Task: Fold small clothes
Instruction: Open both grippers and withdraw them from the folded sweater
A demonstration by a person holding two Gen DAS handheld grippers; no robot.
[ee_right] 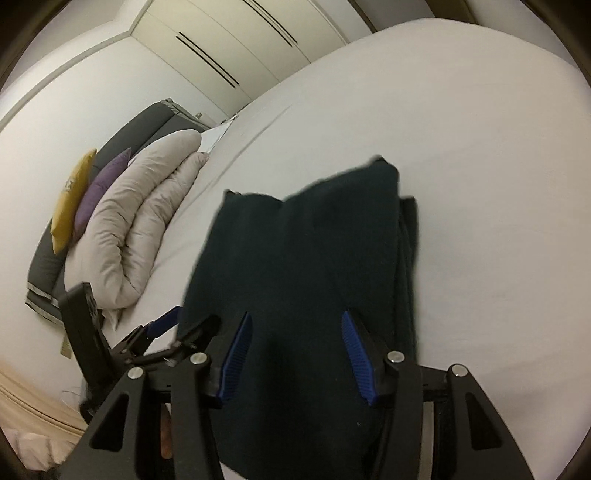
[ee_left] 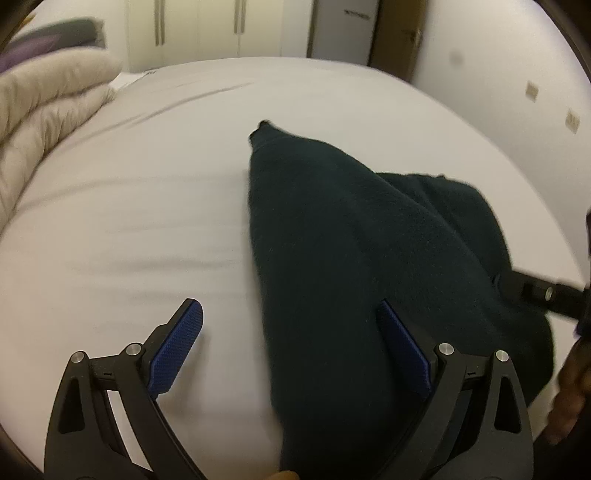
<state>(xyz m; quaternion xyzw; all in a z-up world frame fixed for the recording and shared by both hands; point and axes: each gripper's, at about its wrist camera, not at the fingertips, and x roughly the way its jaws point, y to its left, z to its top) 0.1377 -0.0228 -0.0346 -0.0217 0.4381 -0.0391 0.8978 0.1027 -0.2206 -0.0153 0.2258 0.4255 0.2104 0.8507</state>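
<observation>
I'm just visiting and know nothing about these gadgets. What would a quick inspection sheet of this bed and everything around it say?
Surface: white bed sheet, lightly creased.
Job's things: one dark green cloth, partly folded with layered edges, lying on the sheet.
Clutter: beige duvet bunched at the bed's edge; yellow cushion and purple cushion behind it.
Grippers: left gripper open, cloth lying between its fingers; right gripper open over the cloth.
Cables: nothing seen.
Surroundings: pale wardrobe doors, wall sockets, grey headboard.
</observation>
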